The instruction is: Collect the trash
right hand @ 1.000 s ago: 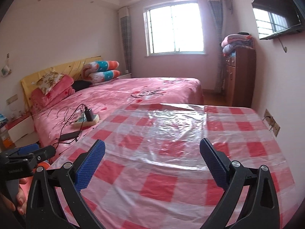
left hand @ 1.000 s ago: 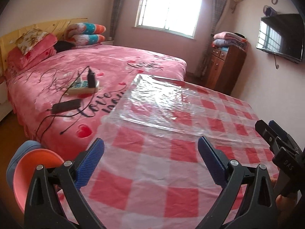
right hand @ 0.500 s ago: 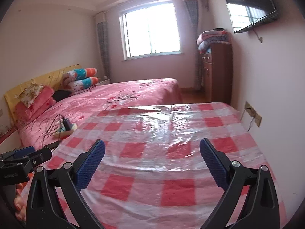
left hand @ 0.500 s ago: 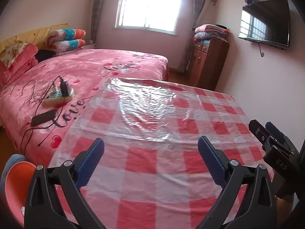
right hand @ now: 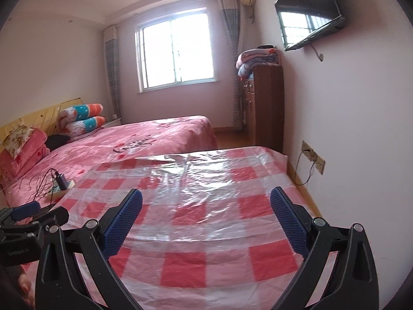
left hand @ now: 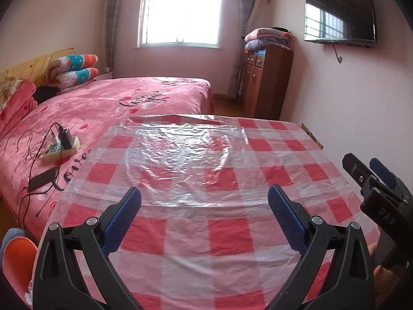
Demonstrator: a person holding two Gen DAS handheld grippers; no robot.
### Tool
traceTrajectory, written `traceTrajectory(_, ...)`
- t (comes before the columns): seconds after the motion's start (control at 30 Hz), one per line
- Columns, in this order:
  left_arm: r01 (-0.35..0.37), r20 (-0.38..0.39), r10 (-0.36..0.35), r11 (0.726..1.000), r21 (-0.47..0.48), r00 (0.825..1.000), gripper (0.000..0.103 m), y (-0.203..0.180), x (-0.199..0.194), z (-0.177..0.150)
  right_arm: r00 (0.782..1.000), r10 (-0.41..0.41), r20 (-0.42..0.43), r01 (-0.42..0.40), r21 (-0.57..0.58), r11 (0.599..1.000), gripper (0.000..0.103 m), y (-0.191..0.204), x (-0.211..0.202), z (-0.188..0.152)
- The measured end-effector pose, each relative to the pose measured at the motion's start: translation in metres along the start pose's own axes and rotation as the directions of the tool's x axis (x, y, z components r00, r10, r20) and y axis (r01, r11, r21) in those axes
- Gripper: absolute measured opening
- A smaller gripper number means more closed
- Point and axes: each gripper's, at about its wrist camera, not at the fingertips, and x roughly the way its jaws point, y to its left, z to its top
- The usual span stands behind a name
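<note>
Left gripper (left hand: 204,219): black two-finger clamp w/ blue ribbed pads, jaws spread wide, nothing between them; hovers above near edge of table. Seen from right wrist view as black body w/ blue tip at lower left (right hand: 25,211).
Right gripper (right hand: 206,222): same build, jaws also spread wide, empty; held over table, beside left gripper. In left wrist view it shows at right edge (left hand: 371,178), marked "DAS".
Table (left hand: 232,235): covered by red-and-white checked cloth under a clear, wrinkled plastic sheet (left hand: 180,155); sheet glares in window light.
Trash: none discernible on table or bed in either view; location cannot be told.
Bed (left hand: 108,108): left of table, just beside it; pink floral cover w/ script lettering.
On bed: white power strip (left hand: 60,149) w/ black charger plugged in, thin black cables trailing; flat black phone (left hand: 42,179) near bed edge, toward table.
Bed head: yellow wooden headboard (left hand: 31,66); pink pillows; two rolled quilts, white/blue/orange (left hand: 74,71), stacked.
Far wall: bright window (left hand: 180,13) w/ grey checked curtains either side.
Right side: dark brown wooden cabinet (left hand: 268,82) w/ folded blankets on top; black flat TV (left hand: 340,13) mounted on wall; wall socket (right hand: 313,156) w/ cord, near table's far-right corner.
Lower left, left wrist view: orange round plastic object (left hand: 15,261) w/ blue rim part behind; identity unclear.
Person: fingertips only, at frame edges beside each gripper body.
</note>
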Motion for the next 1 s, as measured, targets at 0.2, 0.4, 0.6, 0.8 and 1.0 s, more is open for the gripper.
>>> traceTrajectory(0.2, -0.006, -0.013, 0.006, 1.0, 0.018, 1.0, 0.099, -0.018, 0.009, 0.001, 1.0, -0.023, 0.014, 0.023, 0.016, 1.0, 0.098, -0.015, -0.002, 0.002)
traceTrajectory(0.4, -0.026, -0.013, 0.026, 1.0, 0.012, 1.0, 0.099, -0.026, 0.013, 0.003, 1.0, -0.027, 0.013, 0.027, 0.015, 1.0, 0.098, -0.02, -0.003, 0.001)
traceTrajectory(0.6, -0.055, -0.001, 0.055, 0.998, 0.01, 0.999, 0.099, -0.032, 0.014, 0.003, 0.999, -0.038, 0.004, 0.038, 0.004, 0.999, 0.098, -0.023, -0.002, 0.0)
traceTrajectory(0.8, -0.053, -0.018, 0.053, 0.999, 0.001, 0.998, 0.099, -0.036, 0.018, 0.004, 0.999, -0.042, -0.011, 0.042, 0.007, 0.999, 0.098, -0.024, 0.0, 0.001)
traceTrajectory(1.0, -0.067, -0.016, 0.068, 0.998, 0.01, 0.998, 0.099, -0.04, 0.019, 0.004, 0.999, -0.037, -0.034, 0.038, 0.013, 0.999, 0.098, -0.025, 0.002, -0.001)
